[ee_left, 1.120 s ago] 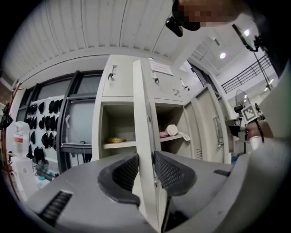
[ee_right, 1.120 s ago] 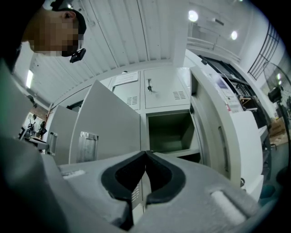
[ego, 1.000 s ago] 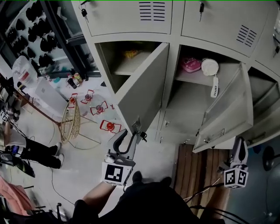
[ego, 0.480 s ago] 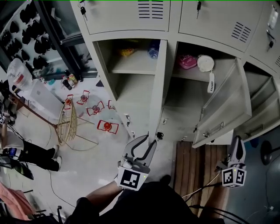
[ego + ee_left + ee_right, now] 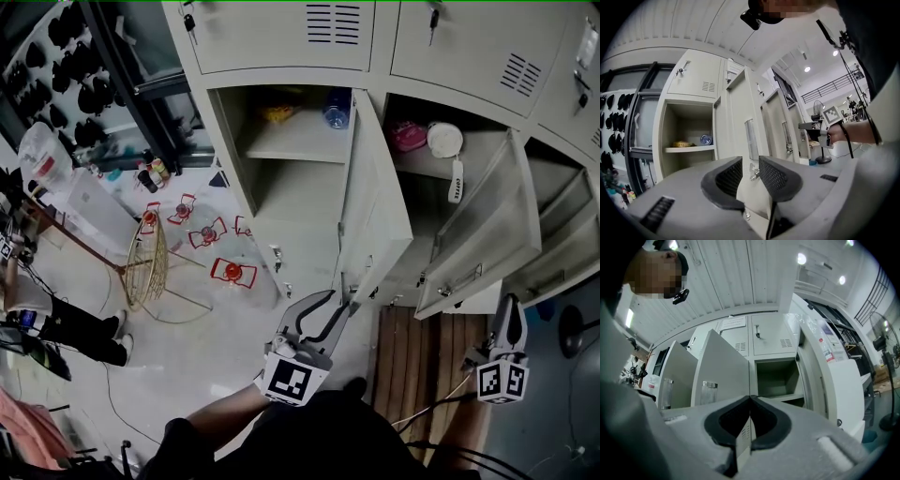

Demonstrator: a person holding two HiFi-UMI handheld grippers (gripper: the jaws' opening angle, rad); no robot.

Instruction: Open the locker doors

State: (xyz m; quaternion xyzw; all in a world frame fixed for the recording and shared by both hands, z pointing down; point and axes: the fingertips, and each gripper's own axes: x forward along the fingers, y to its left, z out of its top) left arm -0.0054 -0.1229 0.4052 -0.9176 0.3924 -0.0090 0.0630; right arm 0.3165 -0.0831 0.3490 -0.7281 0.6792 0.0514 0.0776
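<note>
We hold the left gripper (image 5: 337, 302) with its fingers pinching the free edge of the middle locker door (image 5: 380, 220), low on the panel. In the left gripper view the pale door edge runs up between the ribbed pads (image 5: 729, 176), with the door's recessed pull (image 5: 749, 138) just above them. The door stands swung well out, nearly edge-on from the head view.

Left of those fingers and beyond them lies the open compartment (image 5: 291, 187). Its shelf carries a blue bottle (image 5: 336, 108) and a yellow packet (image 5: 279, 114). Right of the held door, the next compartment holds a pink item (image 5: 408, 136) and a white round thing (image 5: 445, 141), with a tag (image 5: 456, 183) hanging below. The held door stands between our left fingers and that compartment.

The right gripper (image 5: 511, 305) has its fingers pressed together with nothing between them. It hangs below the second open door (image 5: 492, 234), near its lower edge but apart from it. A third open door (image 5: 572, 253) stands further right.

Above all the fingers, the upper locker doors (image 5: 281, 37) are shut, with keys (image 5: 192, 21) in their locks. On the floor under the right fingers lie wooden boards (image 5: 422, 356). Well left of the left fingers are a wire basket (image 5: 150, 262) and some red-and-white items (image 5: 234, 272).
</note>
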